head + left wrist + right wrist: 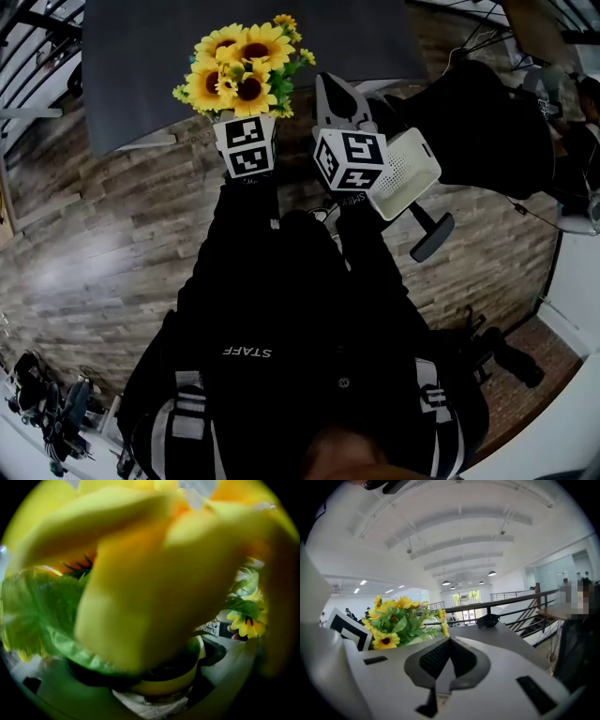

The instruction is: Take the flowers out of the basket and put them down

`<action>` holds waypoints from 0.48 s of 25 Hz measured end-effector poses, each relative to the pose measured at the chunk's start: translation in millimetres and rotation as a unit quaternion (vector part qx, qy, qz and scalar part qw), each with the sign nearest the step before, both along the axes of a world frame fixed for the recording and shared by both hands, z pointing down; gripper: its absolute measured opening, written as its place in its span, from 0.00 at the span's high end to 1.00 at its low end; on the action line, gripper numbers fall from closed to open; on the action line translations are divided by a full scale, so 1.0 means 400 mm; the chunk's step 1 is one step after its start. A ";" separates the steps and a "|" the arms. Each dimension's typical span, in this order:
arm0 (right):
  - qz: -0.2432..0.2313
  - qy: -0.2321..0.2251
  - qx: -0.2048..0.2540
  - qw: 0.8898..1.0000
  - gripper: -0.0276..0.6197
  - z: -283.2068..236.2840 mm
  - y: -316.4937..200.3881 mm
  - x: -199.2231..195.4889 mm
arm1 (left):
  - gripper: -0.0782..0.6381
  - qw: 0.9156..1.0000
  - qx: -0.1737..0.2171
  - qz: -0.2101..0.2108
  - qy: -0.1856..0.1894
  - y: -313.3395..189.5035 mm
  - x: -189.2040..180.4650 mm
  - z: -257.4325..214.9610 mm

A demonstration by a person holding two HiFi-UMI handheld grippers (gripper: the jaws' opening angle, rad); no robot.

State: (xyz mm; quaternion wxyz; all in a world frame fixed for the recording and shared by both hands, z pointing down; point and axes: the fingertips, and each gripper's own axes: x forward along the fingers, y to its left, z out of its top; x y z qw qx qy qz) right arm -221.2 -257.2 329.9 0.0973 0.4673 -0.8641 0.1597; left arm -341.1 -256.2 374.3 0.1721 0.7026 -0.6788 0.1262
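Observation:
A bunch of yellow sunflowers [242, 70] with green leaves stands upright straight out of my left gripper [246, 120], held in the air in front of the grey table. In the left gripper view, blurred petals [154, 573] and a leaf [37, 611] fill the picture and hide the jaws. My right gripper [335, 94] points up beside the bunch, its grey jaws [450, 641] shut with nothing seen between them. A white perforated basket [405, 173] hangs by the right gripper's marker cube; what holds it is hidden. The flowers [401, 620] also show at the left of the right gripper view.
The grey table [141, 66] lies ahead, its front edge just beyond the grippers. A black chair [497, 127] stands to the right with its base [433, 234] near the basket. The floor [103, 253] is wood plank. Railings [506, 602] run behind the table.

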 end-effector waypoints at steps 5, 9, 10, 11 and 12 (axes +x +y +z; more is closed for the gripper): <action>-0.031 0.012 -0.018 0.999 0.94 0.054 -0.107 -0.246 | 0.13 0.999 -0.005 -0.035 -0.001 -0.083 -0.261 0.056; -0.023 0.010 -0.031 0.999 0.94 0.080 -0.097 -0.168 | 0.13 0.999 -0.014 -0.031 -0.006 -0.073 -0.189 0.073; 0.003 0.001 -0.035 0.999 0.94 0.072 -0.059 -0.090 | 0.13 1.000 -0.017 -0.005 -0.015 -0.050 -0.113 0.058; 0.033 -0.010 -0.039 0.999 0.94 0.058 -0.013 -0.001 | 0.13 0.999 -0.019 0.027 -0.026 -0.022 -0.024 0.038; 0.059 -0.017 -0.041 0.997 0.94 0.040 0.031 0.084 | 0.13 0.998 -0.019 0.054 -0.035 0.007 0.062 0.015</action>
